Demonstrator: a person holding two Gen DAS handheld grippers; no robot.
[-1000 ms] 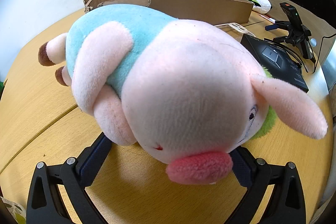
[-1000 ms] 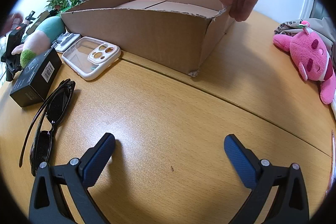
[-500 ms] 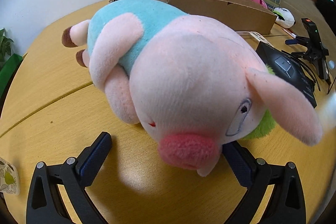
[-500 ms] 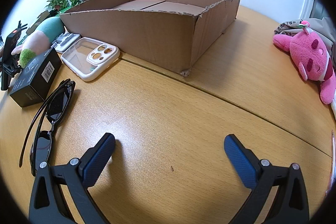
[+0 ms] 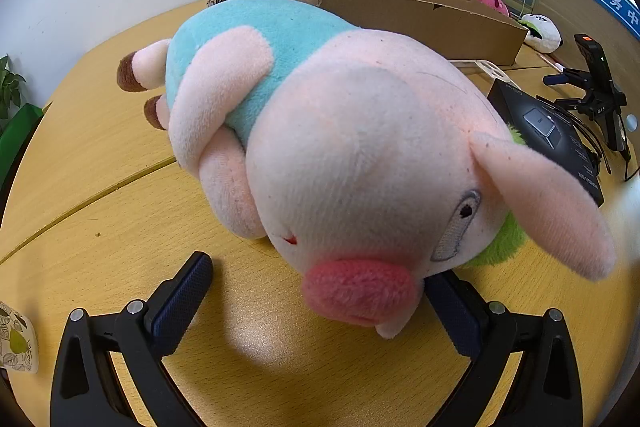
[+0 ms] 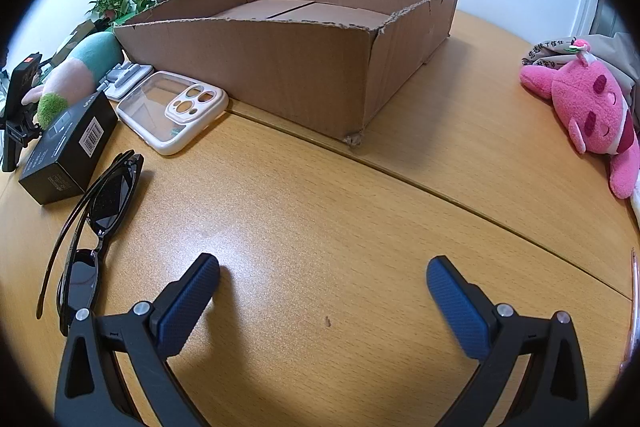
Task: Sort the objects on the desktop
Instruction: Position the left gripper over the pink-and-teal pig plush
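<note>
The left gripper (image 5: 320, 291) sits low over the wooden table (image 5: 100, 155), fingers spread wide, the snout of the pig plush (image 5: 344, 147) lying between them ungripped. The right gripper (image 6: 322, 287) hovers level over bare tabletop, likewise wide apart and holding nothing. Only the right wrist view shows the cardboard box (image 6: 288, 55) interior, sunglasses (image 6: 100, 219), phone case (image 6: 176, 111), black carton (image 6: 68, 151) and pink plush (image 6: 588, 111).

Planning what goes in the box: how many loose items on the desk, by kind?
Plush toys: 3 (pig, pink one, white one)
Sunglasses: 1
Phone case: 1
Black box: 1
Total: 6
</note>
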